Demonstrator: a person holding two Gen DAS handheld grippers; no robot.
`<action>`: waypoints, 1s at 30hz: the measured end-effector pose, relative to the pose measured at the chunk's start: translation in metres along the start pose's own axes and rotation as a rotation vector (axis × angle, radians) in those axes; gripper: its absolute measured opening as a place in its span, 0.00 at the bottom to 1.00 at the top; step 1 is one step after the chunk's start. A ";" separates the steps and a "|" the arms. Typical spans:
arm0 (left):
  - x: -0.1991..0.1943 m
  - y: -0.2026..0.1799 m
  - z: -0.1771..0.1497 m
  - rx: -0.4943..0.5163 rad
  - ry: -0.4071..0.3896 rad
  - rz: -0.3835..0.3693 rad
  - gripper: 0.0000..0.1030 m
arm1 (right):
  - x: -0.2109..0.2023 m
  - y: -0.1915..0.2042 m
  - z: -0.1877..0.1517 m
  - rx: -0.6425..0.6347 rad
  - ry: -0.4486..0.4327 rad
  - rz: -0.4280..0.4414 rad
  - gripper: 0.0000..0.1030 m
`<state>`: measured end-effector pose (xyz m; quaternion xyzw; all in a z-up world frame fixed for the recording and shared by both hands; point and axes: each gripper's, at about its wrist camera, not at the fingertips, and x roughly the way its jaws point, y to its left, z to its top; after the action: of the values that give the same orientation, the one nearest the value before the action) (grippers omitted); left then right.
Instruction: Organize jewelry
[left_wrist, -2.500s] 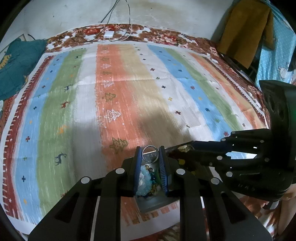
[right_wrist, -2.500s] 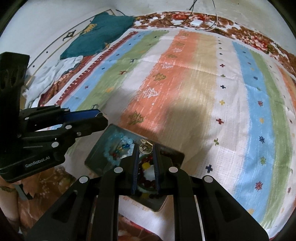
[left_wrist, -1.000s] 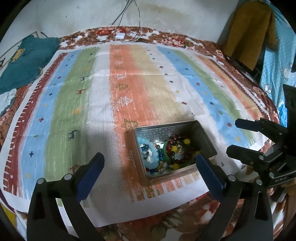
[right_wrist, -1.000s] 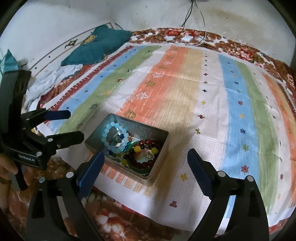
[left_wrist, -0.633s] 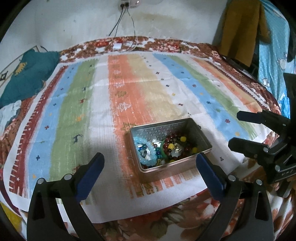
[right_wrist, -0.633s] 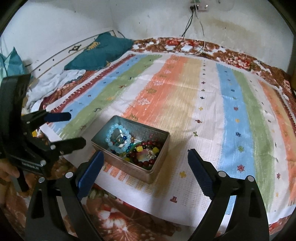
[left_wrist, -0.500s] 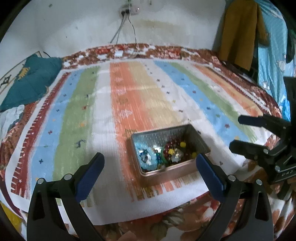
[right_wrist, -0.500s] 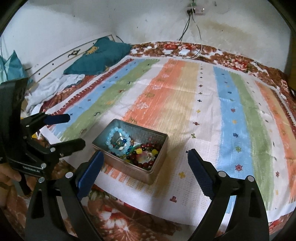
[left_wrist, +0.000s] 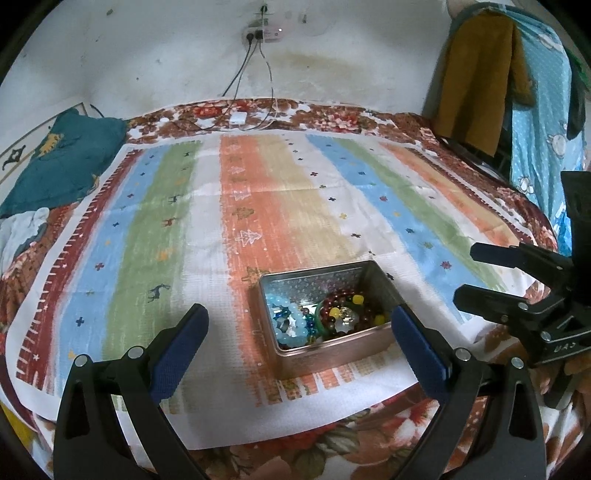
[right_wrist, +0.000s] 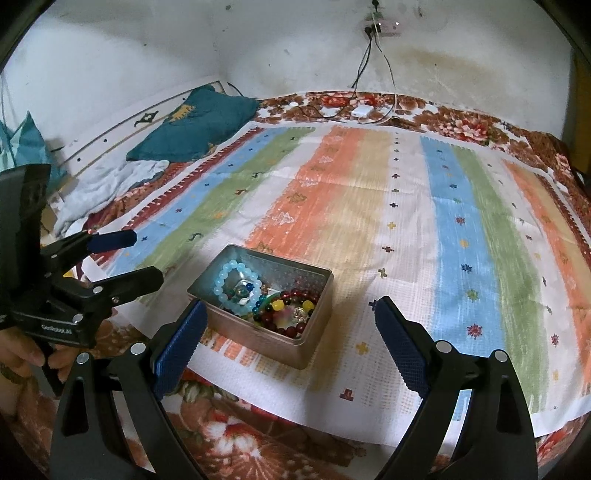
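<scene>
Two and a half seconds earlier both tools had been down over the metal tin (left_wrist: 325, 321), each pinched together on a small ring-like piece held above the beads. By this moment both had pulled back and up. The left tool (left_wrist: 299, 332) stood with its blue pads wide apart and nothing between them, framing the tin in the lower centre of its own view. The right tool (right_wrist: 288, 332) was likewise spread and empty, with the tin at lower centre-left of its view.

The tin sat on the striped cloth (left_wrist: 258, 206) near the cloth's front edge, on the bed. Inside it lay a pale blue bead bracelet (right_wrist: 236, 282) toward one end and a dark red bead bracelet (right_wrist: 295, 310) with yellow beads toward the other, with smaller bright pieces between them; the two small rings could not be picked out for certain.

No jewelry showed loose on the cloth in either view. Judging from that, the last pieces had been dropped in, and the organizing looked finished or nearly so.
</scene>
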<state>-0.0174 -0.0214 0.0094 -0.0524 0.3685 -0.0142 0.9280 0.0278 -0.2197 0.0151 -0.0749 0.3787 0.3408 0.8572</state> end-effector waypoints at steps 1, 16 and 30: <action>0.000 -0.001 0.000 0.001 -0.002 0.002 0.94 | 0.000 0.000 0.000 0.001 0.003 0.002 0.90; -0.001 -0.004 -0.004 0.029 0.007 0.014 0.94 | 0.006 0.002 -0.002 -0.008 0.026 -0.006 0.90; -0.001 0.000 -0.005 0.016 0.017 0.023 0.94 | 0.009 0.003 -0.002 -0.019 0.033 -0.026 0.90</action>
<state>-0.0214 -0.0215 0.0059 -0.0408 0.3767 -0.0071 0.9254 0.0291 -0.2134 0.0081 -0.0936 0.3883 0.3319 0.8545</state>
